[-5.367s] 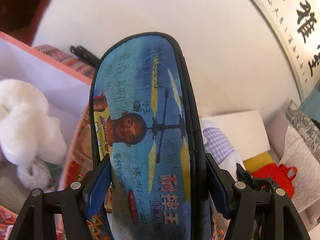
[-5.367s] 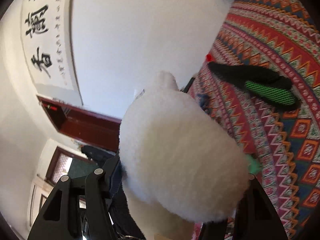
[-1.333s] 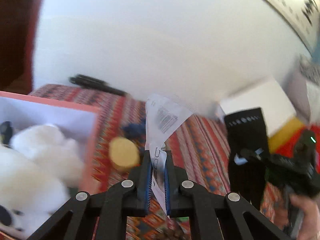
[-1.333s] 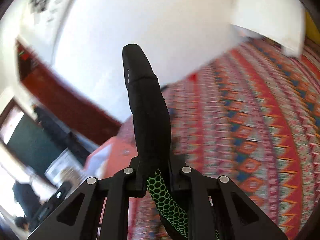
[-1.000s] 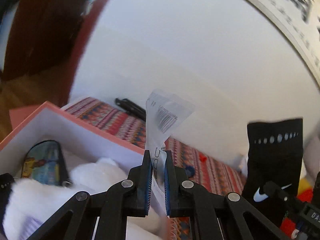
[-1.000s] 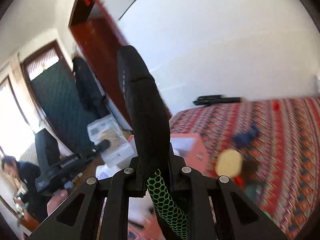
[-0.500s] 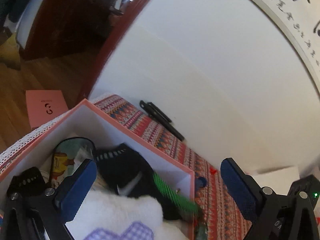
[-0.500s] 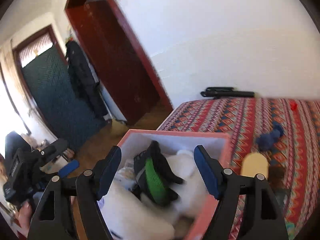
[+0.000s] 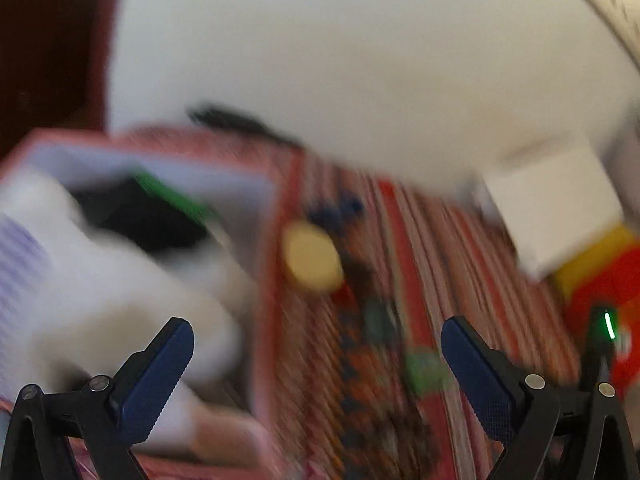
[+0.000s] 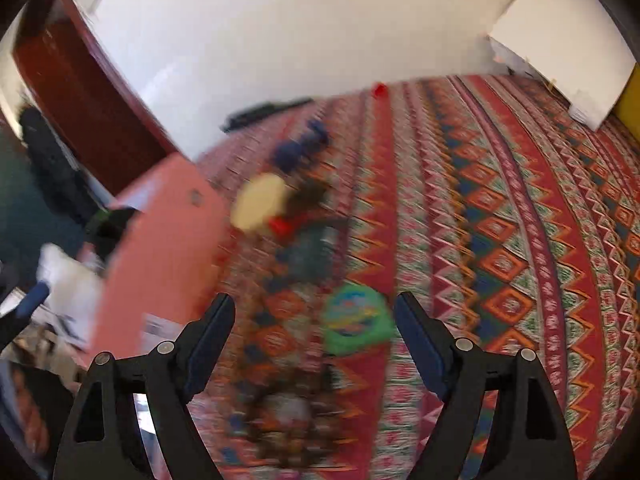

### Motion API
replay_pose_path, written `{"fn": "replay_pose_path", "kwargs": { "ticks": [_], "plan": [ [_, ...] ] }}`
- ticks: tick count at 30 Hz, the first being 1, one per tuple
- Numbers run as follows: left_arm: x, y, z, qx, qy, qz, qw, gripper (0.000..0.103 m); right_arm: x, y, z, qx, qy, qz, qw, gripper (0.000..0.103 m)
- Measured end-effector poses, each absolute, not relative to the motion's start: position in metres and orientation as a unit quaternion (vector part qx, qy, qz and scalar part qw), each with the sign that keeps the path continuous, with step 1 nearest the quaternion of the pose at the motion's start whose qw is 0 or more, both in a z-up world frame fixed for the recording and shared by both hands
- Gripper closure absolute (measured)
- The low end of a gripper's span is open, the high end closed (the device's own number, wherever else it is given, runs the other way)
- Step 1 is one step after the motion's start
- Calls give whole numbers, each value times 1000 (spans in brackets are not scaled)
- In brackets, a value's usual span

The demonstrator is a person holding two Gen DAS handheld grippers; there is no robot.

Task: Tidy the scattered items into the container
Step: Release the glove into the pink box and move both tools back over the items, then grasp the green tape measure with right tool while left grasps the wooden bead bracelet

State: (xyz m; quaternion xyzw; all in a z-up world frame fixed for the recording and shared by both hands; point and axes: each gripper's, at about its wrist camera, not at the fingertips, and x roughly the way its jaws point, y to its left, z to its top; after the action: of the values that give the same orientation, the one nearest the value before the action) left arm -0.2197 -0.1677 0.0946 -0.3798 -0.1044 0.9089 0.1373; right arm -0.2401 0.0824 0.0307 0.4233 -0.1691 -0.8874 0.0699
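A pink box (image 9: 276, 240) stands on the patterned cloth, holding a white plush (image 9: 120, 280) and a black-and-green sock (image 9: 152, 212). It also shows in the right wrist view (image 10: 160, 248). A round yellow item (image 9: 312, 256) lies just right of the box, also in the right wrist view (image 10: 260, 200). A dark blue item (image 10: 300, 148) lies behind it. A green packet (image 10: 354, 320) lies on the cloth between the open fingers of my right gripper (image 10: 314, 320). My left gripper (image 9: 316, 348) is open and empty above the box's right wall. Both views are blurred.
The red patterned cloth (image 10: 500, 220) covers the surface. A black rod (image 10: 264, 112) lies by the white wall. A small red piece (image 10: 379, 89) sits at the far edge. A white board (image 10: 560, 48) and yellow and red things (image 9: 592, 280) are at the right.
Both grippers have swung right, from over the box toward the cloth. The box has shifted to the left in both views. Both stay open and empty.
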Motion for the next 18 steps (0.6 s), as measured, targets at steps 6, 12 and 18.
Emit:
{"fn": "replay_pose_path", "kwargs": {
  "ticks": [6,12,18],
  "plan": [
    [-192,-100,45,-469,-19,865,176,2,-273,62,-20,486,-104,-865,71,18],
    [-200,-62,-6,-523,6,829,198,2,-290,51,-38,510,-22,-858,62,41],
    [-216,-34,-35,-539,44,817,199,1,-282,85,-16,510,-112,-848,90,41]
  ]
}}
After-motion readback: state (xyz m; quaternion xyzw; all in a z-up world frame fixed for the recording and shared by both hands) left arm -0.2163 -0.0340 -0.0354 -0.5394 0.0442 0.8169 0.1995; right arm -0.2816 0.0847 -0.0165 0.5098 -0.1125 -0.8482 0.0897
